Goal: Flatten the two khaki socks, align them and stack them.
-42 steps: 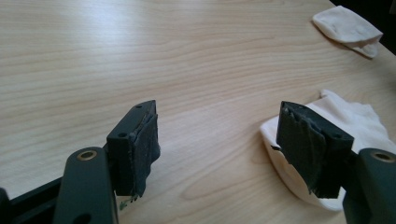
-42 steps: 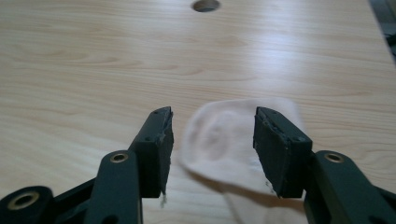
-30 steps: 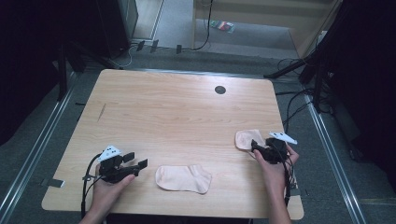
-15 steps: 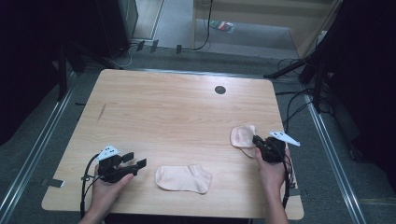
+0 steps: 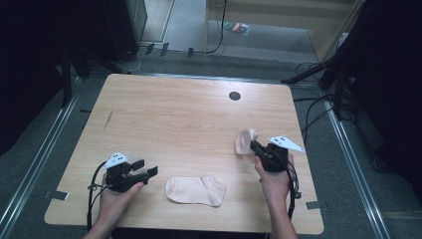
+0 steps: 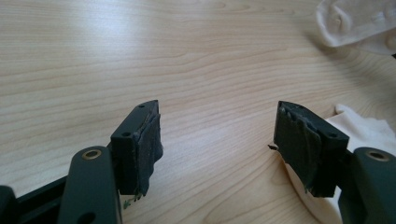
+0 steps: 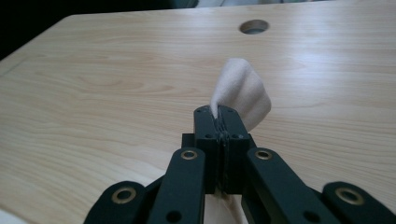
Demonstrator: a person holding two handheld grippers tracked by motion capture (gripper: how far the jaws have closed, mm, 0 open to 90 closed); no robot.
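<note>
1. Once its jaws had just closed, the right gripper [image 5: 255, 146] pinched one pale sock [image 5: 246, 141], which had lifted off the counter [image 5: 189, 114] since a second earlier.
2. Left of that sock, the second sock [image 5: 195, 190] lay flat.
3. Beyond the flat sock, the left gripper [image 5: 145, 168] rested spread, empty.
4. Bare counter lay behind the raised sock; the right edge was near.

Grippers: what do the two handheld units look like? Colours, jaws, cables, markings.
Both are black. The left gripper and the right gripper each carry a pale three-cornered plate with small dark marks on top. A thin black cable trails from each toward the table's near edge. In the gripper views the jaws are blocky, with worn dark pads and brass-coloured pivot rivets on the linkage arms. The forearms are bare, with no sleeves showing.
</note>
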